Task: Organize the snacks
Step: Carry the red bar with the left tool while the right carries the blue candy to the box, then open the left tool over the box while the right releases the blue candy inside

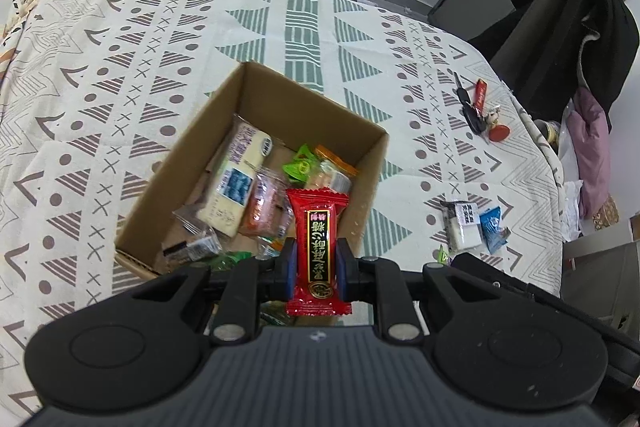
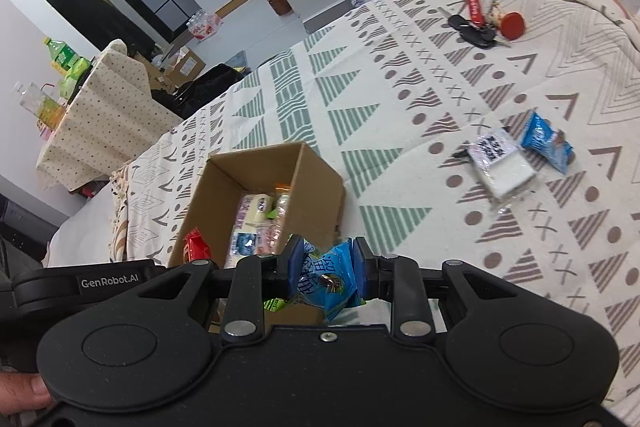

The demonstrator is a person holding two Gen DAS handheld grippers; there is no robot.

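The left gripper [image 1: 317,259] is pinching a red candy bar [image 1: 318,247] upright between its blue pads, holding it just over the near edge of the cardboard box [image 1: 180,163]. The right gripper [image 2: 325,269] is clamped on a crumpled blue snack packet [image 2: 326,279], hovering beside the box's near right corner rather than over its opening.

Inside the box lies a fair heap already: a long white-and-blue pack [image 1: 236,179], a pinkish wrapped piece [image 1: 266,203], a green packet [image 1: 300,165] and an orange-edged one [image 1: 334,167], with a clear-wrapped piece toward the near corner.

To the right of the box, well apart on the patterned cloth [image 1: 120,67], two snacks are left loose: a white packet with black lettering [image 2: 496,163] and a blue packet [image 2: 546,141] just beside it. Farther beyond the box sits a bunch of keys [image 2: 476,27], no part of the job, I'd say.

By my reckoning it's mostly done: two pieces in hand to drop, two more to fetch.
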